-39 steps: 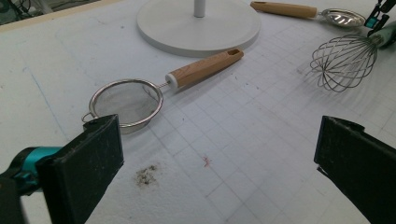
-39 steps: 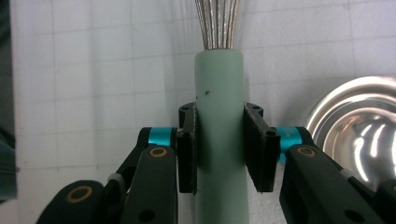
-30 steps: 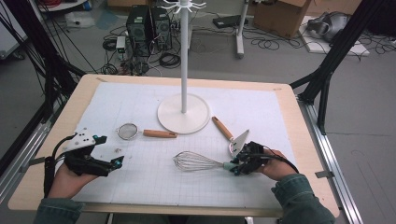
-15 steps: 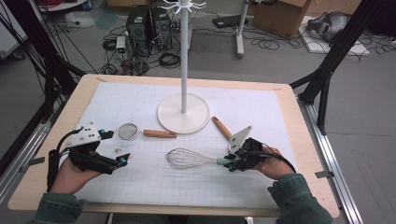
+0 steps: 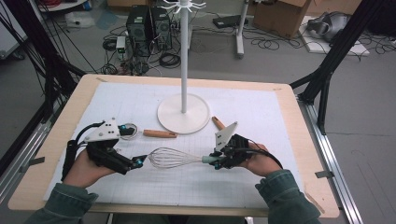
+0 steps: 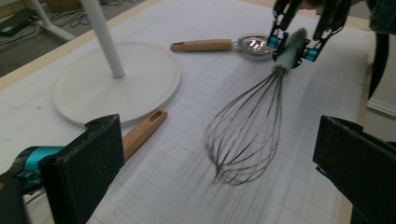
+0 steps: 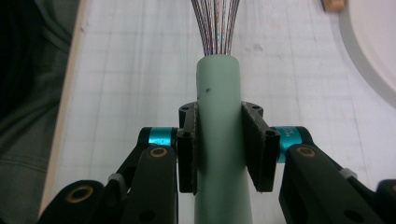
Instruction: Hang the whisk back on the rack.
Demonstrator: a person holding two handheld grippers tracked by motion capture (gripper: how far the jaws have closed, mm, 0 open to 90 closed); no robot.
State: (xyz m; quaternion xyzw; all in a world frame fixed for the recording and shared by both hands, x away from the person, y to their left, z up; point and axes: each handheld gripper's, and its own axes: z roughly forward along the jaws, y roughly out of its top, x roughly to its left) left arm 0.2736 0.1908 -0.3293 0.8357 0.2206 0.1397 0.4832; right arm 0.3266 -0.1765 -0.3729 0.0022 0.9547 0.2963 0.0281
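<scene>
High view. Right gripper [image 5: 215,162] sits right of centre in the lower half of the frame, jaws clamped on the pale green handle of the whisk [image 5: 173,158]. The wire cage points left, toward frame centre. Left gripper [image 5: 139,161] is at lower left, jaws spread wide, tips just beside the rounded end of the cage; contact cannot be told. White stand [image 5: 183,113] rises from its round base at frame centre. A small strainer [image 5: 133,131] with a wooden handle lies just left of the base, partly behind the left gripper. Another wooden handle [image 5: 218,122] shows just right of the base, behind the right gripper.

Left gripper view. Own black jaws stand at the lower left and lower right corners, far apart, nothing between the pads. Whisk cage [image 6: 247,135] fills mid-frame, slightly blurred, beyond the tips. Right gripper [image 6: 292,45] at upper right pinches the green handle from both sides. Stand base [image 6: 116,84] at upper left. A wooden handle [image 6: 142,132] lies beside the left jaw.

Right gripper view. Both pads [image 7: 187,149] press flat on the green handle [image 7: 218,121], which runs up frame centre; wires fan out at the top edge. Opening narrow, set by the handle's width.
</scene>
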